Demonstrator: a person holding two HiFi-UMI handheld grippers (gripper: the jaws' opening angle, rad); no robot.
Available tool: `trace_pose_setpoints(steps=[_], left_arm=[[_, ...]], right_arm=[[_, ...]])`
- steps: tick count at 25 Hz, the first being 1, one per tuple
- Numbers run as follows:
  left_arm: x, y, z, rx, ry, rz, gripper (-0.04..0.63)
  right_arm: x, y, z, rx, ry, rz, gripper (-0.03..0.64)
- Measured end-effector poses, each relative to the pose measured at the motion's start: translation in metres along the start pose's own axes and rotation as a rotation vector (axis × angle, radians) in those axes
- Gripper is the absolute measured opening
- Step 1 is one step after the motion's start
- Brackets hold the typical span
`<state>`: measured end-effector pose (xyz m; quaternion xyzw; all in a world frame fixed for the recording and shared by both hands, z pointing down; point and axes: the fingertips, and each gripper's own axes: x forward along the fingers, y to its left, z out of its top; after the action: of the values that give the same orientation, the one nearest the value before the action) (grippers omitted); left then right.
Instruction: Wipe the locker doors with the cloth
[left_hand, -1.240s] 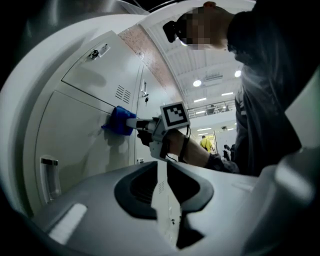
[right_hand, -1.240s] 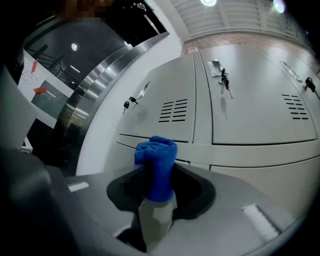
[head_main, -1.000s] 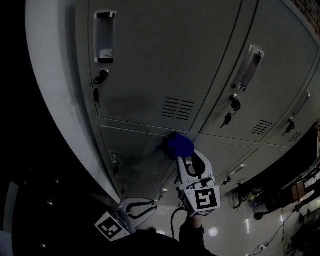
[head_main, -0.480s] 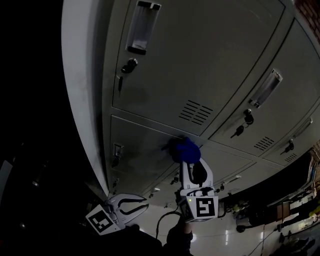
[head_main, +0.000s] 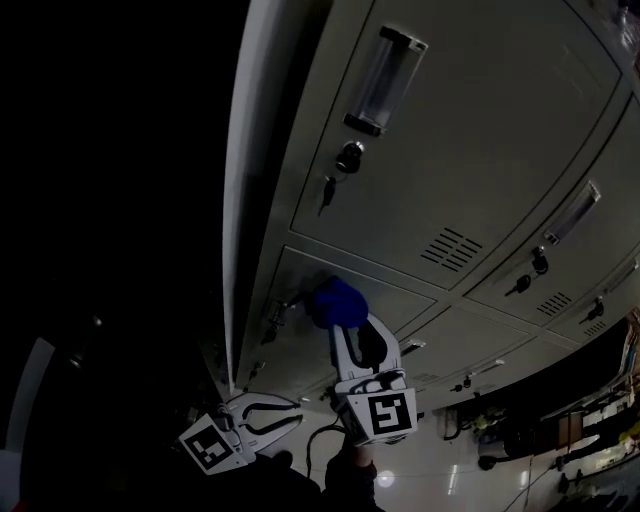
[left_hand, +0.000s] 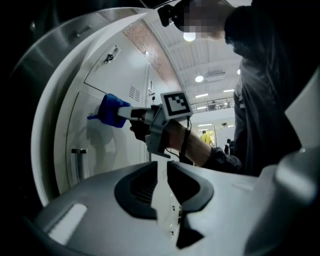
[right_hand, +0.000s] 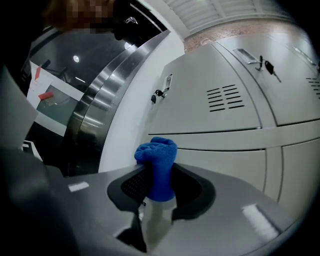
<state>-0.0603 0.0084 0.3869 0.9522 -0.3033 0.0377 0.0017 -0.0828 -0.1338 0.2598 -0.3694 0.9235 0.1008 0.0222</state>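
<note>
While the blue cloth (head_main: 335, 302) is clamped between the jaws of the right gripper (head_main: 346, 324), its bunched end is held against the lower locker door (head_main: 405, 305), at that door's upper corner on the handle side. In the right gripper view the cloth (right_hand: 157, 159) is seen wedged upright between the two black pads of the right gripper (right_hand: 160, 189). A folded wad is left sticking out past the jaw tips towards the lower locker door (right_hand: 225, 165), and the rest is gripped deep between the pads. Contact with the door is suggested in the left gripper view: the cloth (left_hand: 111, 111) is shown on the panel with its shadow just below. The right gripper (left_hand: 131, 114), its marker cube (left_hand: 176, 103) and a forearm (left_hand: 197, 146) are seen behind the cloth, on the side away from the door. The door handle (head_main: 276, 314) is found just beside the cloth. The upper locker door (head_main: 480, 150), with vent slots (head_main: 450, 250) and a keyed lock (head_main: 348, 157), is set directly above the lower locker door. The left gripper (head_main: 288, 413) is held clear of the lower locker door, well apart from the cloth. In its own view the left gripper (left_hand: 161, 186) is shown with jaws parted by a narrow gap, nothing held between them.
</note>
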Motion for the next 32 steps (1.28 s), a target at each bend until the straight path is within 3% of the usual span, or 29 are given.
trace_pose_setpoints(steps=[7, 14, 22, 32], left_arm=[[-0.034, 0.021, -0.007, -0.003, -0.002, 0.015, 0.06], [-0.048, 0.027, -0.01, 0.009, 0.001, 0.021, 0.06], [-0.037, 0.03, -0.007, 0.004, -0.011, 0.035, 0.06], [0.009, 0.013, -0.005, 0.005, 0.0, 0.02, 0.06]], right_arm=[[0.039, 0.046, -0.012, -0.002, 0.024, 0.051, 0.118], [0.064, 0.055, -0.036, 0.021, 0.071, 0.048, 0.118], [0.058, 0.041, -0.032, 0.024, 0.065, 0.049, 0.118], [0.018, -0.009, -0.038, 0.026, 0.075, 0.031, 0.12]])
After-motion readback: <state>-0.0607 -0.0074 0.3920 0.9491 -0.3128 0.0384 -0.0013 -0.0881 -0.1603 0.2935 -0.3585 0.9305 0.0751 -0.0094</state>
